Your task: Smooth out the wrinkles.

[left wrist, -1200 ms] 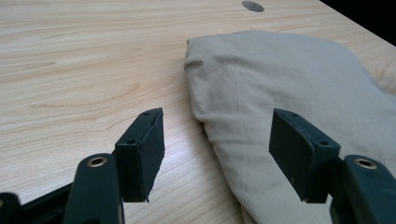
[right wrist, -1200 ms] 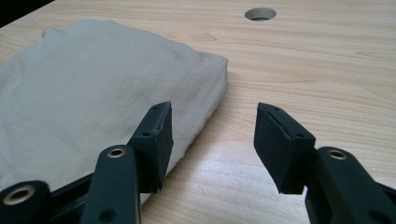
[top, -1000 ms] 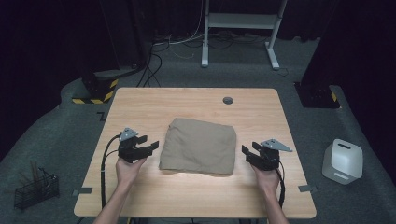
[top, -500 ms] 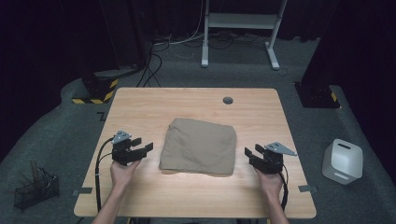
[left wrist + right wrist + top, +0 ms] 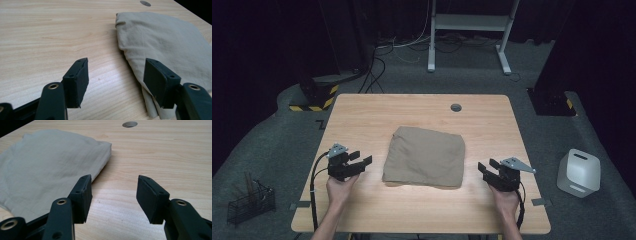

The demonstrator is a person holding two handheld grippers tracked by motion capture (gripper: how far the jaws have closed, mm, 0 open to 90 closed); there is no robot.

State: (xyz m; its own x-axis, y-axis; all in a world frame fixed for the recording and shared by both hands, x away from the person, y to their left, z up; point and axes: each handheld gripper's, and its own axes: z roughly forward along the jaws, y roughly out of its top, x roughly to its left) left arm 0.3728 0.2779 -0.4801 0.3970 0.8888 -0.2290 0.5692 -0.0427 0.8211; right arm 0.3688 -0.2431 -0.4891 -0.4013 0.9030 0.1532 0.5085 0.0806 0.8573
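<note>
Two containers are seen on the grey carpet off the table: a black wire basket [image 5: 249,202] at the near left, in which a few thin sticks are stood, though what they are cannot be made out, and a white boxy container [image 5: 578,172] at the right, with a dark slot in its top and its contents hidden.

A folded tan cloth [image 5: 424,156] is laid near the middle of the wooden table [image 5: 422,112], slightly toward the near edge. Its surface is soft and lightly creased, with stacked layers shown at its near left corner in the left gripper view [image 5: 165,37]. In the right gripper view the cloth [image 5: 47,162] is cut off at the left edge. A small round hole [image 5: 456,107] is set in the tabletop toward the far side.

The left gripper [image 5: 357,162] is held just left of the cloth, apart from it, with its jaws spread wide and nothing between them; in its own view the gripper [image 5: 116,80] is seen low over pale wood grain, one jaw overlapping the cloth's edge. The right gripper [image 5: 488,167] is held just right of the cloth, jaws likewise spread wide and empty, as shown in its own view [image 5: 113,197]. Both forearms are cut off by the bottom of the high view. The far background is dark; a white metal stand [image 5: 469,22] and loose cables [image 5: 377,62] are made out there
</note>
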